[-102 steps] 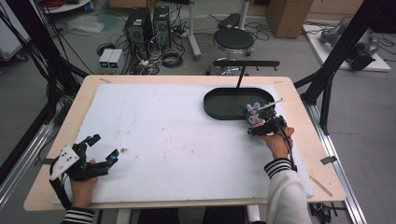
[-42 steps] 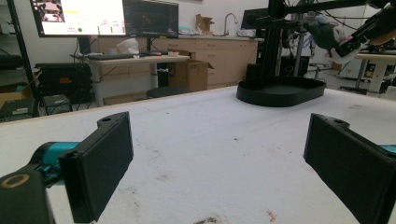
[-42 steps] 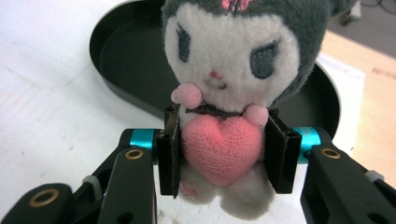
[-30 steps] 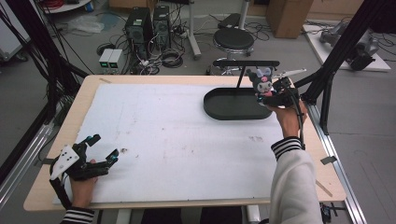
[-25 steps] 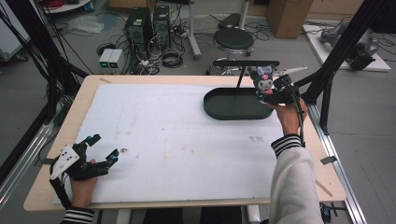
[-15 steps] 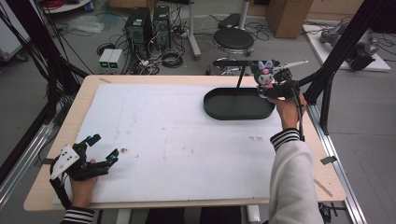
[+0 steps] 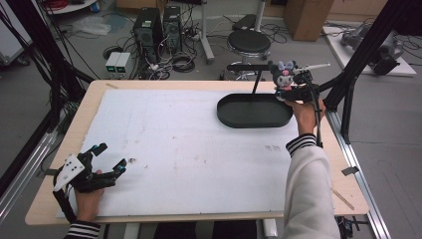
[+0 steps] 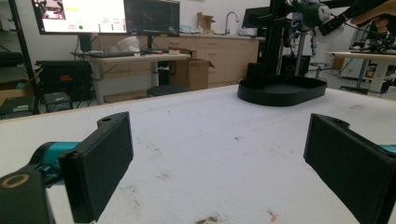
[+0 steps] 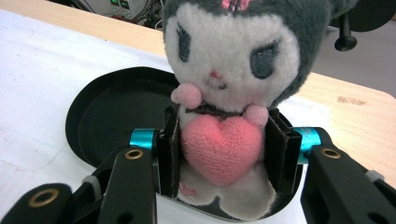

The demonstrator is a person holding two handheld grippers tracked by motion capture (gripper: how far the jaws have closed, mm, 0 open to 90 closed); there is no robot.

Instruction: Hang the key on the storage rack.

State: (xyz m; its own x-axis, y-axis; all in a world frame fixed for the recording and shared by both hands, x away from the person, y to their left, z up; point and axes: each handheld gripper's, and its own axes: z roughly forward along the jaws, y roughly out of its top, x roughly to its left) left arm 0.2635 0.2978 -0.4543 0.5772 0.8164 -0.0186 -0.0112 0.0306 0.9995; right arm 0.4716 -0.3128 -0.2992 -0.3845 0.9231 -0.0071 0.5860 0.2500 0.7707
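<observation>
The right gripper (image 9: 222, 149) pinches a plush toy (image 9: 233, 88) across its body, one black jaw pressed into each side of the pink heart (image 9: 222, 149) on its front. In the high view the toy (image 7: 282, 75) rides above the far right end of the black oval tray (image 7: 254, 110), clear of the tray floor. From the gripper's own camera the tray (image 9: 107, 116) lies directly beneath and ahead of the jaws.

Judged step: carrying the toy over the tray, most likely to set it down inside. To do this well, the toy should be brought nearer the tray's middle before lowering, since its feet now hang close to the near rim. Descent should be straight, and the jaws should spread only once the base rests on the floor, as a soft body may tip when released high. How far the feet are above the floor cannot be told with confidence from these angles.

Pose: the right arm is extended forward, the sleeve (image 7: 308, 184) crossing the table's right side, wrist raised, and the right hand (image 7: 303, 109) behind the gripper.

The left gripper (image 7: 89, 169) rests low at the near left corner of the table (image 7: 149, 84), well apart from the tray. Its jaws stand wide apart with nothing between them, pointing across the white mat (image 8: 210, 154) toward the tray (image 8: 282, 91).
</observation>
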